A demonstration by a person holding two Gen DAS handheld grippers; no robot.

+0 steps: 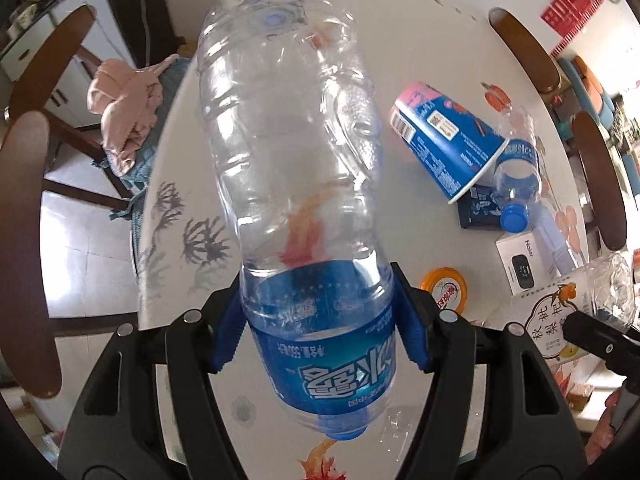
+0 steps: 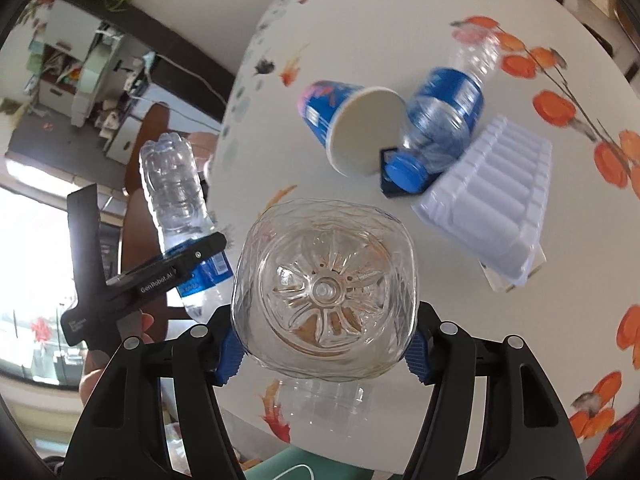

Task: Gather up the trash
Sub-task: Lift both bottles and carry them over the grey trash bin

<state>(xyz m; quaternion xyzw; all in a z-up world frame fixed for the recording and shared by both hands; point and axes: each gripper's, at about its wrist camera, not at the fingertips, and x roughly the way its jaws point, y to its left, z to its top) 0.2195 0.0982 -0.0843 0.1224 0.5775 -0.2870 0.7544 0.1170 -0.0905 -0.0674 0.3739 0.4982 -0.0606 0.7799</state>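
- Left tool (image 1: 320, 320): blue pads clamped on the blue-labelled band of an empty water bottle (image 1: 296, 184). Bottle is held off the desk (image 1: 420, 40), base pointing away from the camera, blue cap nearest the lens.
- Same left tool seen from the right wrist view (image 2: 192, 256), bottle (image 2: 176, 192) standing up out of it beyond the desk edge.
- Right tool (image 2: 324, 344): pads pressed against both sides of a clear jar-like bottle (image 2: 324, 288), its ribbed base facing the camera, held above the desk. In the left wrist view it shows at the right edge (image 1: 612, 292), white label with printed characters visible.
- On the desk, beyond both tools: a blue paper cup (image 1: 448, 140) lying on its side, open mouth towards the right wrist camera.
- Just beside the cup: a second water bottle (image 1: 516, 176), blue cap, lying down, resting partly on a small dark box (image 1: 476, 212). Touching the cup's rim or not: cannot tell.
- Near those: a white ribbed plastic tray (image 2: 492, 196), tilted, sitting on a white box (image 1: 520, 260).
- An orange-rimmed lid (image 1: 444, 288) lies flat close to the left tool.
- Pink cloth (image 1: 124, 112) on a chair beside the desk.
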